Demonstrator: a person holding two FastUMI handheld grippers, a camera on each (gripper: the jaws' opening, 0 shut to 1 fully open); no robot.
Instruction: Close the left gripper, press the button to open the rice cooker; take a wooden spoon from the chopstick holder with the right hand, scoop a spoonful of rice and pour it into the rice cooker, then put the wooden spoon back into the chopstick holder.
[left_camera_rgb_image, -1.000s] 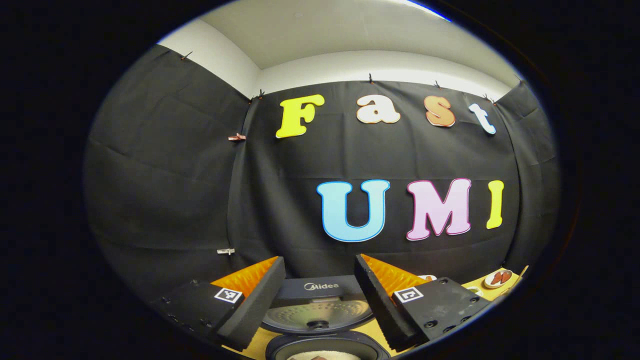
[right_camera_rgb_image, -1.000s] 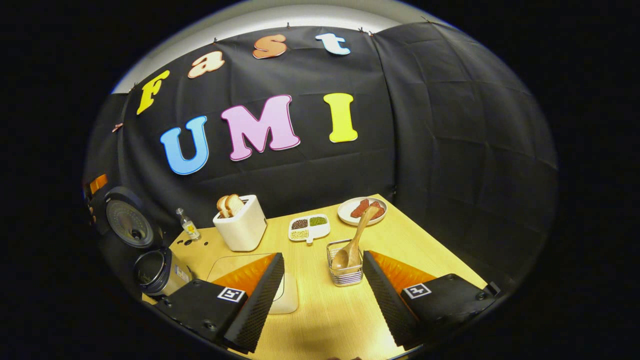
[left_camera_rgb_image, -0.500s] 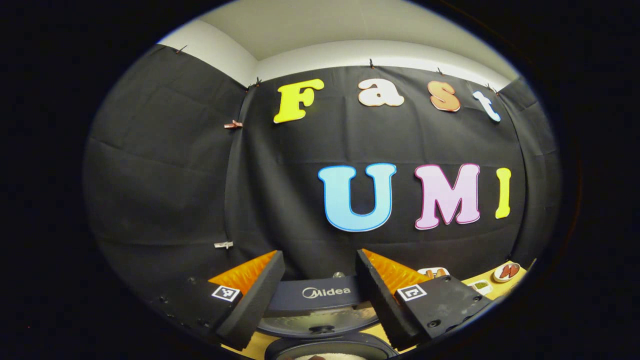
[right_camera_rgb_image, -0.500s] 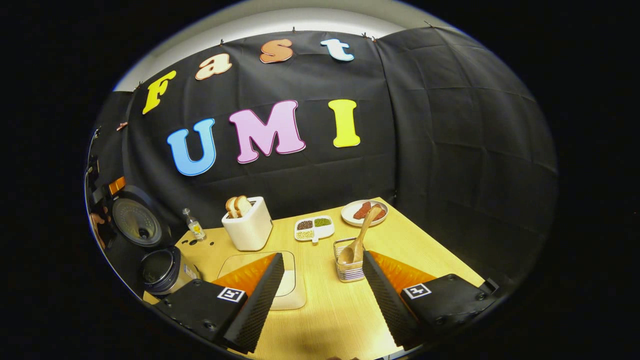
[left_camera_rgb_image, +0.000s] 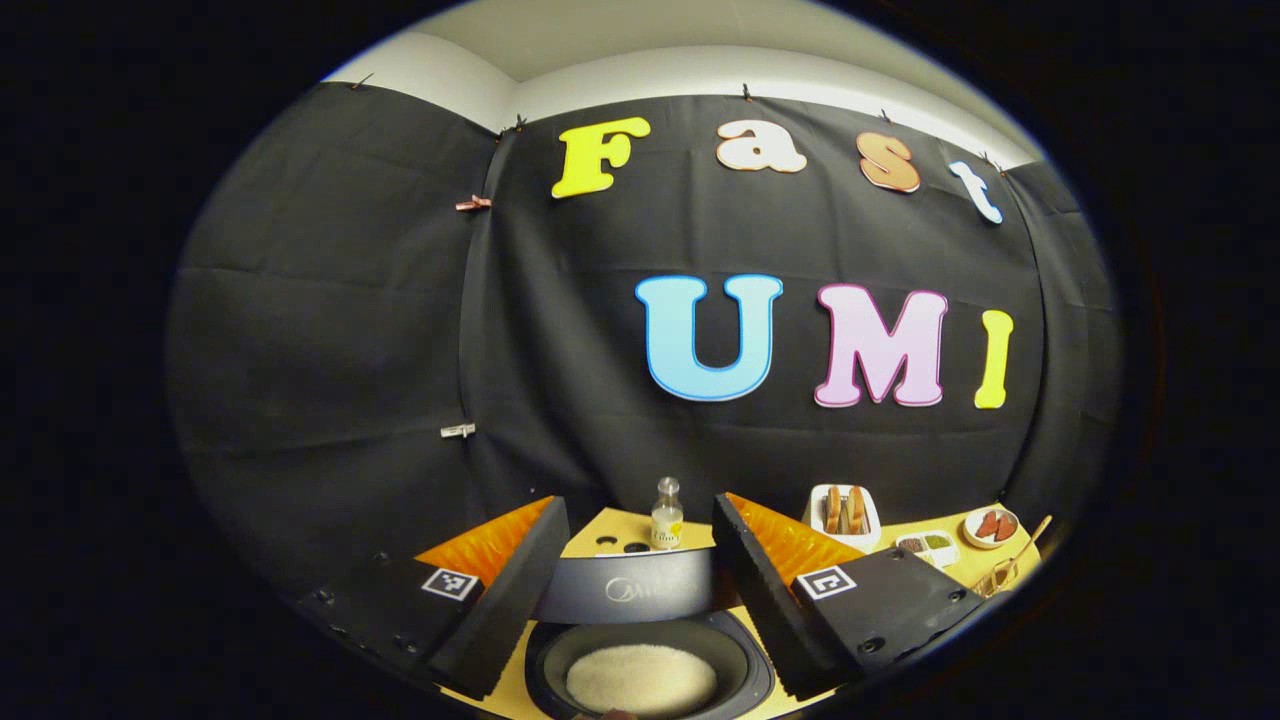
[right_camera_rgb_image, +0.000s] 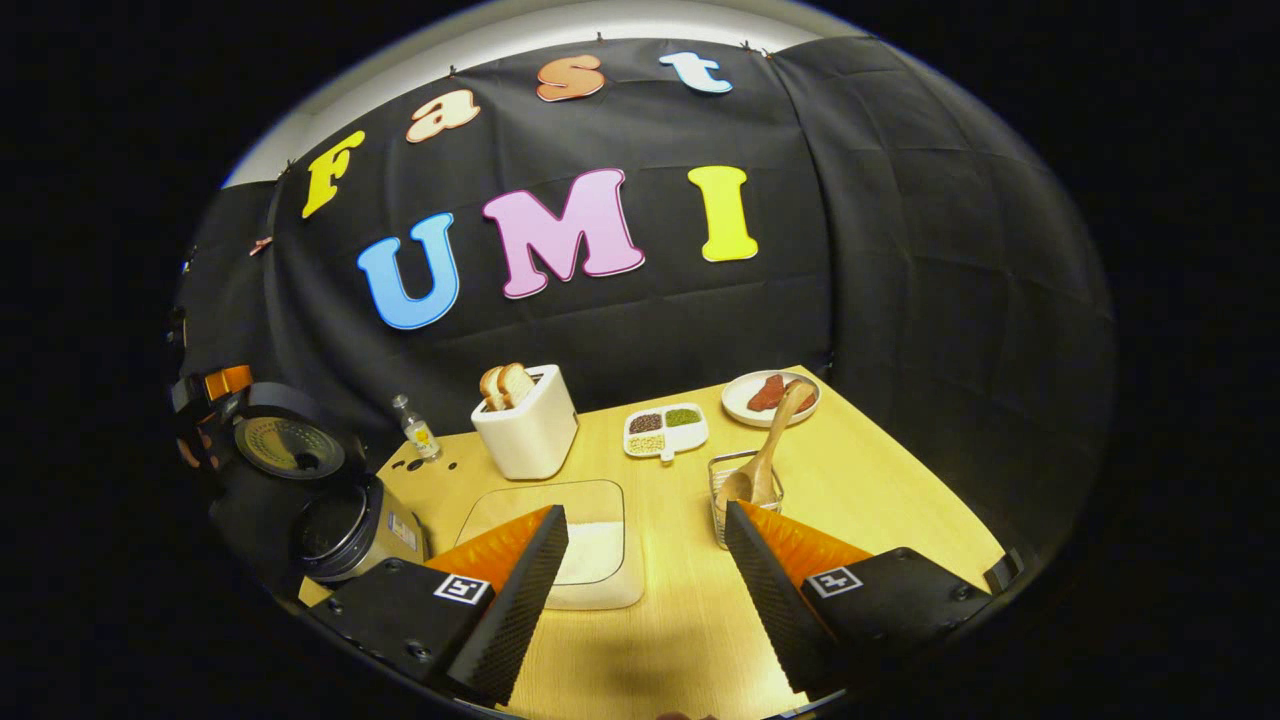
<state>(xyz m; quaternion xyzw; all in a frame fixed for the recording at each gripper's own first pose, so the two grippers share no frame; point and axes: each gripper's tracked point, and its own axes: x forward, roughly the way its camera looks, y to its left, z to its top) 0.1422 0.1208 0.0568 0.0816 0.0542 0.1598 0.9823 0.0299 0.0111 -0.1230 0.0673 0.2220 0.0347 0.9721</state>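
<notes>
As the lid (left_camera_rgb_image: 625, 598) swings down over the rice cooker (right_camera_rgb_image: 345, 520), rice inside and the wooden spoon (right_camera_rgb_image: 762, 460) back in its holder (right_camera_rgb_image: 745, 490), the task looks nearly finished; left gripper (left_camera_rgb_image: 640, 560) and right gripper (right_camera_rgb_image: 645, 570) both hang spread, empty.

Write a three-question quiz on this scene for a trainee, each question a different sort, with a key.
1. True or false: the rice cooker has its lid up.
2. Multiple choice: the wooden spoon is A) in the right tool, B) in the chopstick holder, C) lying on the table.
3. Fill in: the two slices of bread stand in the ______.

Key
1. True; rice shows in the open pot.
2. B; the right tool's jaws are apart and hold nothing.
3. Toaster.
</notes>
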